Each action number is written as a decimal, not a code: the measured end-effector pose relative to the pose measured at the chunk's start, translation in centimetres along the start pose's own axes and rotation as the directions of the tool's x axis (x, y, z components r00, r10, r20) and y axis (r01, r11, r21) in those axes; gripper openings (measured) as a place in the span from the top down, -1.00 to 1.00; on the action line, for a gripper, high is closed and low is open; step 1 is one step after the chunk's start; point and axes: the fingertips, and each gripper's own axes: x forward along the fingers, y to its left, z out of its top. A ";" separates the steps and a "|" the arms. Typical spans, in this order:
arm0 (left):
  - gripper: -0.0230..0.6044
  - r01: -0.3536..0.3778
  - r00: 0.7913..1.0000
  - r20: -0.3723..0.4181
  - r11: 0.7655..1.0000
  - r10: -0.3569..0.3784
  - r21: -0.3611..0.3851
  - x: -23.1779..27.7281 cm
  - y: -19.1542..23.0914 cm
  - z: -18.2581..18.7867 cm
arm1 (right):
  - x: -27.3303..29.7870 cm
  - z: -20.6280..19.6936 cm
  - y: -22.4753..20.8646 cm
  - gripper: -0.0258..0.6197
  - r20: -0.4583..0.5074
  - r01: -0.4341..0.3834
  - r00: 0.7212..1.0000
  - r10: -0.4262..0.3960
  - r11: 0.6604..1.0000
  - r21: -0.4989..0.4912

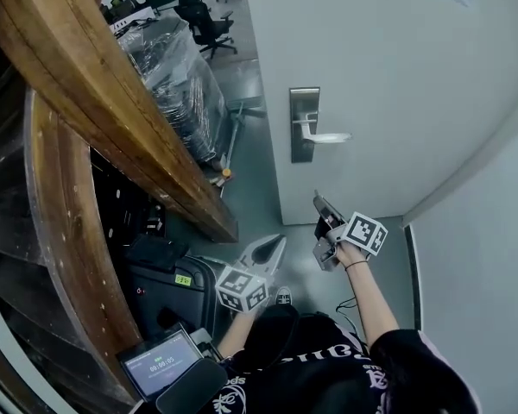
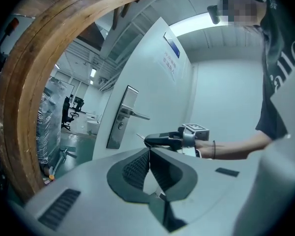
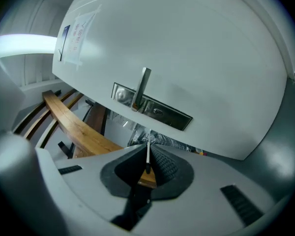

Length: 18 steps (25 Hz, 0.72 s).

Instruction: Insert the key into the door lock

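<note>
Two grippers hang below the long, brushed-metal lock plate (image 1: 304, 125) on the smooth pale door (image 1: 388, 76). The right gripper (image 3: 147, 149) pinches a thin silvery key (image 3: 147, 155) between its ribbed dark pads. The flat blade pokes out toward the plate but stops short of it. The left gripper (image 2: 148, 154), farther from the plate, has its ribbed pads pressed together on nothing. A straight lever handle (image 1: 324, 136) juts from the plate.

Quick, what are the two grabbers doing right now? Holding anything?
Left gripper: shut, holding nothing.
Right gripper: shut on the key.
</note>
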 end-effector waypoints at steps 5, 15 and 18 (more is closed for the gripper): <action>0.91 0.024 1.000 -0.009 1.000 -0.024 -0.019 1.4 2.9 0.7 | 4.9 2.4 -1.4 0.81 0.071 -0.012 0.997 0.003 0.991 0.133; 0.91 0.048 0.998 -0.033 0.998 -0.049 -0.043 2.4 6.7 0.6 | 9.9 5.5 -2.5 0.81 0.130 -0.012 0.991 -0.011 0.985 0.175; 0.91 0.037 0.999 -0.035 0.998 -0.039 -0.050 2.3 7.7 0.6 | 10.9 5.9 -2.5 0.81 0.141 -0.026 0.990 -0.001 0.981 0.193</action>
